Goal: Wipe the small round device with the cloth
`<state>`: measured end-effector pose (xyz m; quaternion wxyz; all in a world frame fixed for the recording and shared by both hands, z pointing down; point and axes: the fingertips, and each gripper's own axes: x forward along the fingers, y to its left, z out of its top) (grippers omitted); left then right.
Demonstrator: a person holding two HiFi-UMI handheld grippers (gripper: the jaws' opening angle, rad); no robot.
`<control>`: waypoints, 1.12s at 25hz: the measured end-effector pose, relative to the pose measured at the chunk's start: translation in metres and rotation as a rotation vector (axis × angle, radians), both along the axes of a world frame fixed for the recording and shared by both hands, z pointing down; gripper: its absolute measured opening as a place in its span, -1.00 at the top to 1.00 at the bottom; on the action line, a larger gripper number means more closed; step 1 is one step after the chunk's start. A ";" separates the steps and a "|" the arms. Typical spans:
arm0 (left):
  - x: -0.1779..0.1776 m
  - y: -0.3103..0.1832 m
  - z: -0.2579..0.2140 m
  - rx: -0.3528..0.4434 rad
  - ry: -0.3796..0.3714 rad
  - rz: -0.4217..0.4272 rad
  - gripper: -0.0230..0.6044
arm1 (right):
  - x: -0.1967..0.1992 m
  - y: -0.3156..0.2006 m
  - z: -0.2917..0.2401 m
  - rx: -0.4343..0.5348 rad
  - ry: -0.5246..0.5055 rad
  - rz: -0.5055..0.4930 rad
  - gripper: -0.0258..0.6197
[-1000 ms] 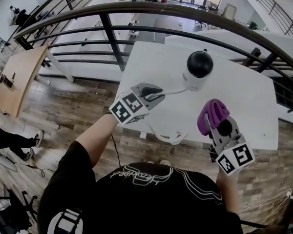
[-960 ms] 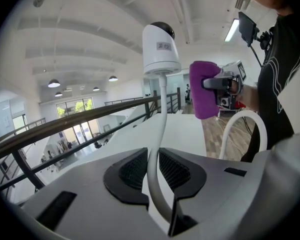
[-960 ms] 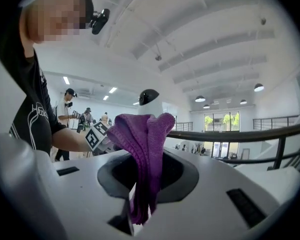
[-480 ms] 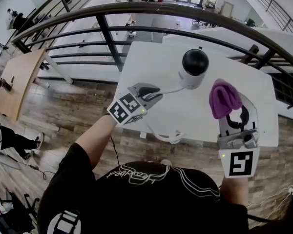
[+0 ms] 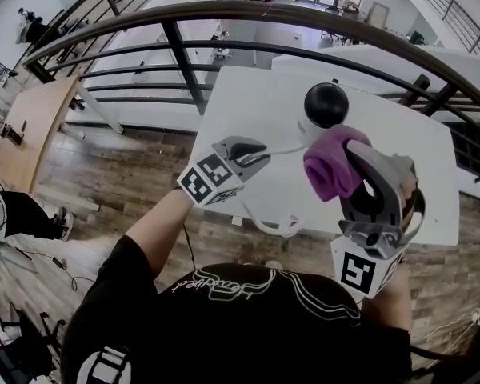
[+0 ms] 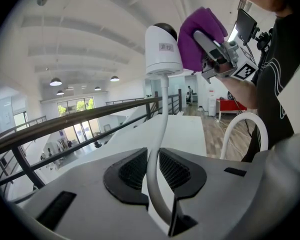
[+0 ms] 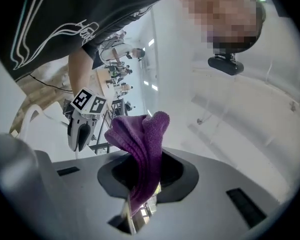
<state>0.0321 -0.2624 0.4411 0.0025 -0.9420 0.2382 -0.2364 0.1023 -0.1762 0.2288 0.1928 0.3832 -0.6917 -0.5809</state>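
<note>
1. Fingers (image 6: pixel 127 173) of the left gripper (image 6: pixel 157 170) are clamped on the white cable (image 6: pixel 160 114) of the small round device (image 6: pixel 162 61), holding it up over the white surface (image 5: pixel 248 110).
2. Fingers (image 7: pixel 179 174) of the right gripper (image 7: pixel 145 176) pinch the purple cloth (image 7: pixel 140 134), which touches the device's side.
3. The small grey label (image 6: pixel 165 47) on its white body is too small to read.

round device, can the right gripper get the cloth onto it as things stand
Probably yes: the cloth in the right gripper is right beside the round device, nothing between, and the left gripper holds its cable.
</note>
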 end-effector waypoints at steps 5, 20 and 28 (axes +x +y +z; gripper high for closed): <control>0.000 0.002 0.000 -0.008 0.008 0.000 0.68 | -0.002 -0.005 0.013 0.003 0.011 -0.008 0.73; -0.003 0.004 -0.003 -0.021 0.023 0.011 0.68 | -0.005 -0.015 0.044 -0.086 0.026 0.008 0.73; -0.003 0.004 -0.004 -0.020 0.034 0.005 0.68 | -0.008 -0.014 0.065 -0.130 0.072 0.018 0.73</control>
